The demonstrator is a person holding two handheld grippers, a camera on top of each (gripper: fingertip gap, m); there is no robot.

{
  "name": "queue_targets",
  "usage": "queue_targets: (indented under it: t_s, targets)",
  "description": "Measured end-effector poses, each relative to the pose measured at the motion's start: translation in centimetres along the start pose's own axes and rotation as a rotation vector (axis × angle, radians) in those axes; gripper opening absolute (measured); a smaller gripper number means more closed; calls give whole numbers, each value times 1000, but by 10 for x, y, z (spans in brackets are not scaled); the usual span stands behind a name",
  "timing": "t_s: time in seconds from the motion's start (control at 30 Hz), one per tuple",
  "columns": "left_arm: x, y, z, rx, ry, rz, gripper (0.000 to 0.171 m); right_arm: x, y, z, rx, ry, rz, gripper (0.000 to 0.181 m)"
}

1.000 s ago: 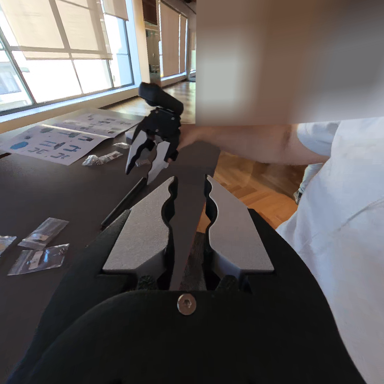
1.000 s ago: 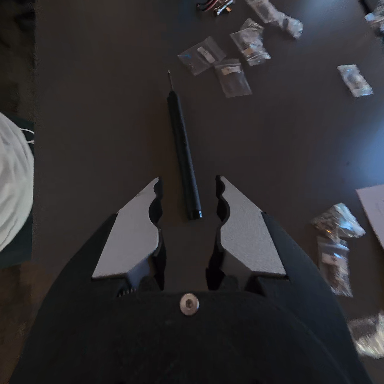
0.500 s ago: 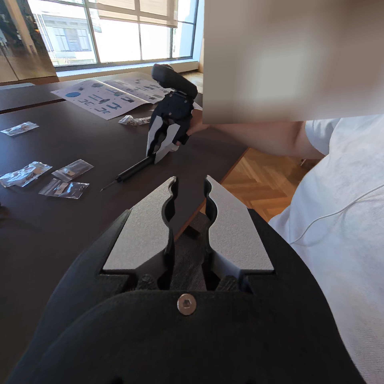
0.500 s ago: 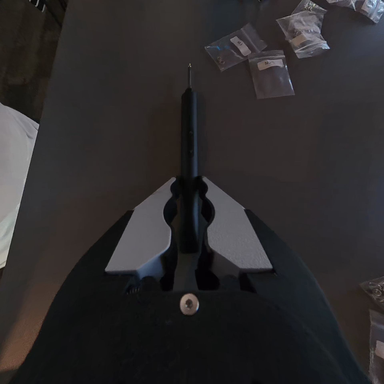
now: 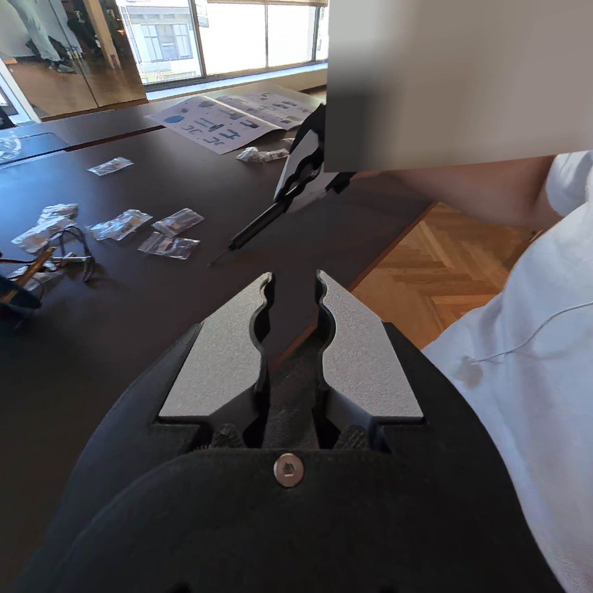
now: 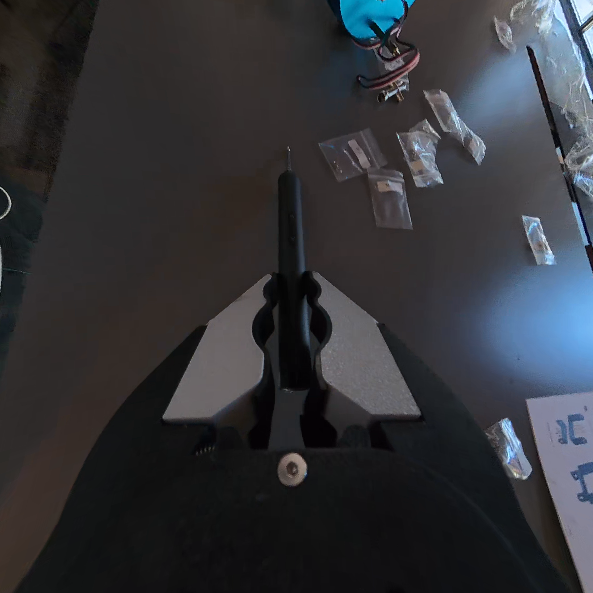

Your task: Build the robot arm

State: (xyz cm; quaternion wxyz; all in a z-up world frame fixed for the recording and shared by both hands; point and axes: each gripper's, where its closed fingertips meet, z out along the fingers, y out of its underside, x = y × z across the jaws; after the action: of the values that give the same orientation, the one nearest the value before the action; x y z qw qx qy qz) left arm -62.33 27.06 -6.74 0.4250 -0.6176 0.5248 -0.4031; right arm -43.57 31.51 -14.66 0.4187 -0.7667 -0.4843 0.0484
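Observation:
My right gripper (image 6: pixel 291 276) is shut on a slim black pen-shaped screwdriver (image 6: pixel 291 237), gripping its rear half, with the thin bit pointing forward over the dark table (image 6: pixel 179 160). In the left wrist view the same right gripper (image 5: pixel 282 195) holds the screwdriver (image 5: pixel 256 224) tilted, its bit tip at or near the table surface. My left gripper (image 5: pixel 294 278) is open and empty, held over the table's near edge, a short way from the bit tip.
Several small clear bags of hardware (image 6: pixel 390 197) lie to the right of the screwdriver, also in the left wrist view (image 5: pixel 168 245). A blue part with wires (image 6: pixel 382 41) is further out. A printed sheet (image 5: pixel 231 123) lies by the window. A person in white (image 5: pixel 513 353) sits at the right.
My right gripper closed on the screwdriver and lifted its rear end off the table. My left gripper swung left, bringing more of the table into view, and stayed open.

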Motion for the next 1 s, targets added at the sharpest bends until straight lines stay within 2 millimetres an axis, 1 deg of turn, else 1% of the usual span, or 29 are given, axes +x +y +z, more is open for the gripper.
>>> queue_targets:
  t_s: [0.03,0.1,0.2,0.27,0.37,0.47,0.53,0.73,0.8,0.9,1.0]
  targets:
    - [-8,4,1,-18,-10,37,24,-2,-4,2,1,-1,-9,17]
    - [-23,9,11,-62,-3,120,30,-3,-9,4,6,3,-27,17]
    - [-41,9,38,-121,43,257,37,-3,-12,5,23,18,-24,17]
    - [-50,8,55,-155,84,326,38,-3,-15,2,46,33,-18,17]
    - [-60,8,73,-187,133,368,38,-4,-17,-3,72,69,-24,17]
    - [-63,8,83,-216,178,410,38,-5,-18,-10,84,108,-44,17]
    - [-62,10,94,-249,206,464,38,-6,-20,-14,87,124,-63,17]
    - [-54,8,143,-257,233,645,38,-4,-27,-26,61,166,-136,17]
    - [-48,6,154,-252,241,681,37,-3,-31,-31,46,174,-159,17]
    - [-41,-1,166,-235,225,746,34,-2,-39,-38,28,176,-193,17]
    - [-40,-3,173,-224,215,781,28,0,-45,-43,5,177,-227,17]
